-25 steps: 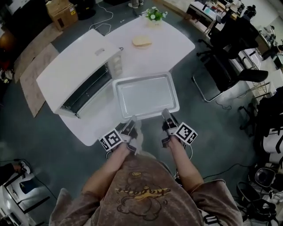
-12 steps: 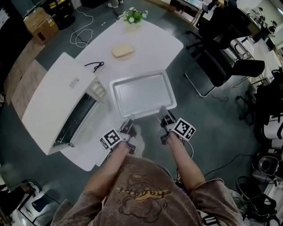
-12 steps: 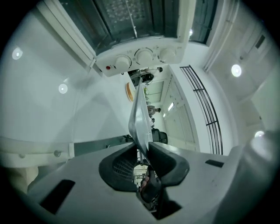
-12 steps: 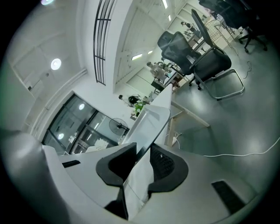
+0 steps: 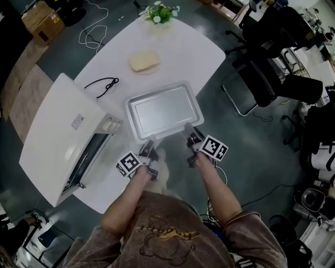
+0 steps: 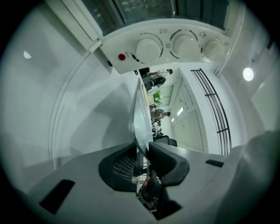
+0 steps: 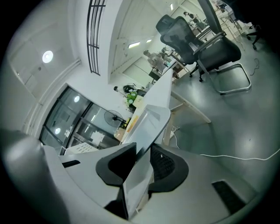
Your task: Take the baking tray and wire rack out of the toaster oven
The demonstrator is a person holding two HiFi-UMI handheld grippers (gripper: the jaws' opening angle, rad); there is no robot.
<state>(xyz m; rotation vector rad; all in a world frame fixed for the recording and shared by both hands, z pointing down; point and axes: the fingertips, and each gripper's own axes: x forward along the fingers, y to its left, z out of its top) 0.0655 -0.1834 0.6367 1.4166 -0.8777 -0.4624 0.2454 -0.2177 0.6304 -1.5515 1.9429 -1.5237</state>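
White box toaster oven (image 5: 63,141) sits on the left of white oval table (image 5: 188,57). Silver rectangular metal baking tray (image 5: 162,111) is just right of it, with left gripper (image 5: 146,149) and right gripper (image 5: 189,137) clamped on its near rim. Looped black cable (image 5: 102,85) and tan bread slice (image 5: 144,61) lie behind the tray, small potted plant (image 5: 158,11) at the far end.

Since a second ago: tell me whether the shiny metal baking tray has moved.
Yes. The baking tray has shifted toward the bread slice, away from the white toaster oven.
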